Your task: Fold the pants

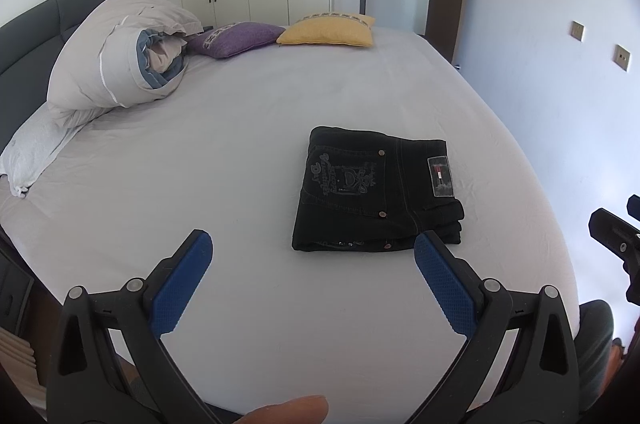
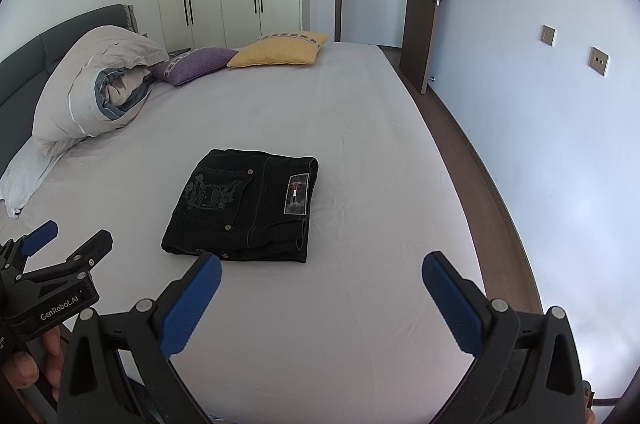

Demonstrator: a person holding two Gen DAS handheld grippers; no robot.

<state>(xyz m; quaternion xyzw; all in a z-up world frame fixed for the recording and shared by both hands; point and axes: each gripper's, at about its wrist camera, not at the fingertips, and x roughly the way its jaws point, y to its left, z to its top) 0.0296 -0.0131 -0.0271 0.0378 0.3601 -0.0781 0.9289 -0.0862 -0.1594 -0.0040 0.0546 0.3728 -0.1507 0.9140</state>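
The pants lie folded into a compact black rectangle on the bed, toward its near edge and closer to the right side than the left, with the back pocket and waistband patch facing up. From how they lie, I judge the folding essentially done: the layers are stacked and the edges look roughly even, though the near right corner shows a few layers slightly stepped. At most a small tidy-up or press of that corner seems left.

My left gripper hovers above the near edge of the bed, jaws spread wide and holding nothing. My right gripper does the same, released and empty, apart from the cloth.

The left wrist view shows only a dark sliver of the right gripper at its far right. The right wrist view shows the left gripper from the side, jaws apart, with fingers of my hand around its handle, plus the floor strip along the bed's right side. Both views show the rolled duvet, purple cushion and yellow cushion at the far edge.
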